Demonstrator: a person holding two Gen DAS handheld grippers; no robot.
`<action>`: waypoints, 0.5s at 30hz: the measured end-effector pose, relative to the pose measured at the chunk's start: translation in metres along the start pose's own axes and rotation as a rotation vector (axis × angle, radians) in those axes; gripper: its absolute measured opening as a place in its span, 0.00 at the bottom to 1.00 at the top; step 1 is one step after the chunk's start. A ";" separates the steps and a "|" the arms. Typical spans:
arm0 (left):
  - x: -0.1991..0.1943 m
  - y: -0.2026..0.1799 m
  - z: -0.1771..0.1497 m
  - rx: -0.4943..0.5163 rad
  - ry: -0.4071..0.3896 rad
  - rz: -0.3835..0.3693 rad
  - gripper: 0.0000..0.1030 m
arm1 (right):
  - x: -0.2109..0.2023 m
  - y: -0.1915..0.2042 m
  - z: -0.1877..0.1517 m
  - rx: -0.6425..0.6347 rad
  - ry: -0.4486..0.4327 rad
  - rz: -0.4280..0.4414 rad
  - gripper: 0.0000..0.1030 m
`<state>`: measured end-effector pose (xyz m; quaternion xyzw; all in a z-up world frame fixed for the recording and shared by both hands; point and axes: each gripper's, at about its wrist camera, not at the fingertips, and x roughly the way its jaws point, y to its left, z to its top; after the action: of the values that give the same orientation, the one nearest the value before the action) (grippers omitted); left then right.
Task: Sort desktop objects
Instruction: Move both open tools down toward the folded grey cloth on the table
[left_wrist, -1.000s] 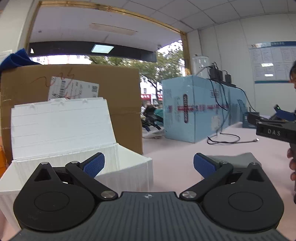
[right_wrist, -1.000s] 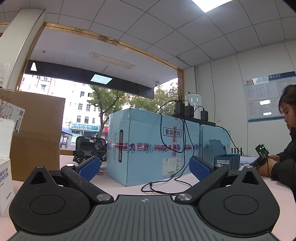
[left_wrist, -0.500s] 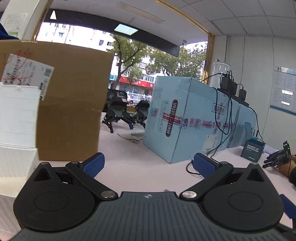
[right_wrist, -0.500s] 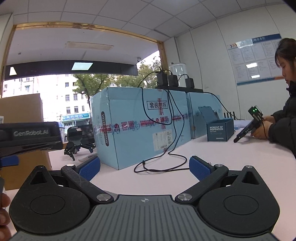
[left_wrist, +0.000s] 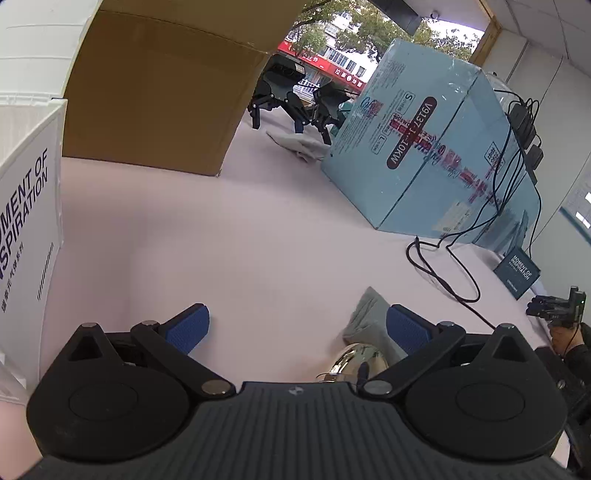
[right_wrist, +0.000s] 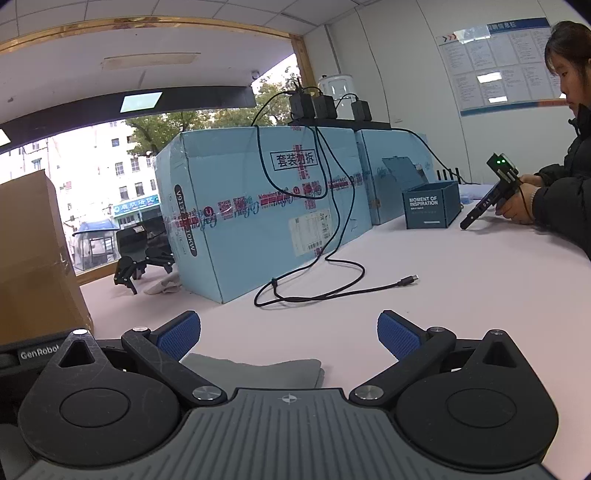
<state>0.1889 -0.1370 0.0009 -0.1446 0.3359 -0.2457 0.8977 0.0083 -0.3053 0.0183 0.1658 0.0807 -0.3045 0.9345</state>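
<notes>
Both tongs, left (left_wrist: 297, 328) and right (right_wrist: 288, 334), gape wide, empty. White box (left_wrist: 27, 236) at left edge and blue box (right_wrist: 430, 206) upper right read "MOMENT OF INSPIRATION".

An office workroom, used for storage too: a pale pink counter (right_wrist: 424, 295) carries a big light-blue shipping carton (right_wrist: 266, 206) as its centrepiece. On top of the carton sit black power adapters (right_wrist: 314, 107), their cables (right_wrist: 332, 273) trailing down in front of it. Left of the carton stands a brown cardboard box (right_wrist: 33, 258); right of it, a small teal box printed "MOMENT OF INSPIRATION" (right_wrist: 430, 206). Behind that, a notice board (right_wrist: 498, 62) hangs on the white wall, under ceiling tiles. Beyond the carton, a wide window shows street buildings.
</notes>
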 end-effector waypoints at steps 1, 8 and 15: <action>-0.001 -0.002 0.000 0.020 -0.010 -0.001 1.00 | 0.002 -0.001 0.002 -0.008 -0.017 0.014 1.00; -0.008 -0.012 -0.003 0.113 -0.069 -0.005 1.00 | 0.020 -0.029 0.020 -0.050 -0.126 0.168 1.00; 0.001 -0.007 -0.002 0.076 -0.013 -0.010 1.00 | 0.047 -0.064 0.029 -0.009 -0.043 0.199 1.00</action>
<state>0.1853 -0.1430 0.0017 -0.1138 0.3198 -0.2618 0.9035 0.0094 -0.3895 0.0170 0.1620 0.0453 -0.2133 0.9624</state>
